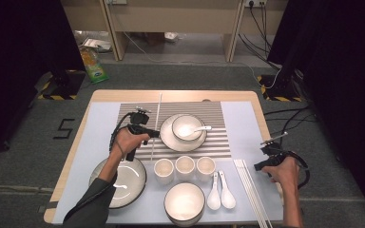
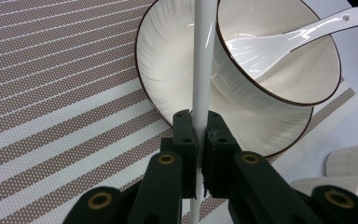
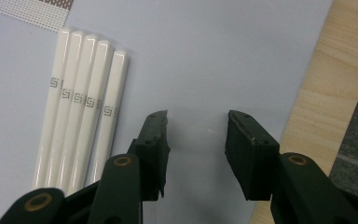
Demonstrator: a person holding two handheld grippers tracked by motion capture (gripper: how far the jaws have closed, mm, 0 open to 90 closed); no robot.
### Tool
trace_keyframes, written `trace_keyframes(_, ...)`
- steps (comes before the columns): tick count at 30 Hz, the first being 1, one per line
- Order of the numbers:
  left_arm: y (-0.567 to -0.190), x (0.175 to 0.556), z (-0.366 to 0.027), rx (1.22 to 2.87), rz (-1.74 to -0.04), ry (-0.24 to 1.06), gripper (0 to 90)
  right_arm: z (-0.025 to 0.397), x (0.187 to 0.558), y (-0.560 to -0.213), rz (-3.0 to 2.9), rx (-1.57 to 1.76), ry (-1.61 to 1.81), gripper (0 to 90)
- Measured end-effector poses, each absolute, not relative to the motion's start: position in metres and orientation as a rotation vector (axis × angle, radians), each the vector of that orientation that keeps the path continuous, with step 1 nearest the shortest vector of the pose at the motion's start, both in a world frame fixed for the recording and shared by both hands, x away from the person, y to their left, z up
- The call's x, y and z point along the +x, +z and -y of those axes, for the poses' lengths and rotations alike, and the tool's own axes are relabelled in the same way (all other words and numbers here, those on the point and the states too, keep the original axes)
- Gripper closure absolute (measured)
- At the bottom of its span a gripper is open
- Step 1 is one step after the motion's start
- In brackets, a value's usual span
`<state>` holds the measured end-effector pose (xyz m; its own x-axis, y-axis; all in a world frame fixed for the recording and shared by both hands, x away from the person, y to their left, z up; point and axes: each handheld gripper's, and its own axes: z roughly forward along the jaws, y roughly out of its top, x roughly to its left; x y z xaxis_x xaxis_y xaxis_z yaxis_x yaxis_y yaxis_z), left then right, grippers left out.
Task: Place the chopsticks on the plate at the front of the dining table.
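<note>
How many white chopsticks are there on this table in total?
6. One chopstick is gripped in the left tongs, beside the plate with the bowl. Five chopsticks lie side by side on the blue mat, near the open right tongs.

Three cups (image 1: 185, 168), two spoons (image 1: 220, 191) and a green packet, perhaps (image 1: 94, 65).

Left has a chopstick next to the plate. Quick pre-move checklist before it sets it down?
1. Left gripper clamped on chopstick: ok.
2. Chopstick centred in jaws, running straight through: ok.
3. Chopstick clear of bowl and plate: cannot tell, it crosses both in the left gripper view.
4. Spoon resting in bowl: ok.
5. Right gripper open, beside the five chopsticks: ok.
6. Striped mat left of plate free for placement: ok.
</note>
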<state>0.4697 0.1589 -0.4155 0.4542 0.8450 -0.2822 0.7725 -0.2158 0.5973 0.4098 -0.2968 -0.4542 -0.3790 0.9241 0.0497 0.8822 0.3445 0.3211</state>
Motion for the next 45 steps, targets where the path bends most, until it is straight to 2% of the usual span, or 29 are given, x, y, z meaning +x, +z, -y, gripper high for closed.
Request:
trace_keyframes(22, -0.425, 0.488, -0.125, 2.071, -1.369, 0.134, 84.9, 0.299, 0.409, -0.455, -2.459, 1.654, 0.475, 58.1)
trace_keyframes(40, -0.443, 0.504, -0.119, 2.058, -1.447, 0.115, 84.8, 0.300, 0.408, -0.455, -2.463, 1.640, 0.485, 57.3)
trace_keyframes(45, -0.444, 0.505, -0.118, 2.075, -1.459, 0.146, 84.8, 0.301, 0.407, -0.456, -2.460, 1.642, 0.503, 57.3)
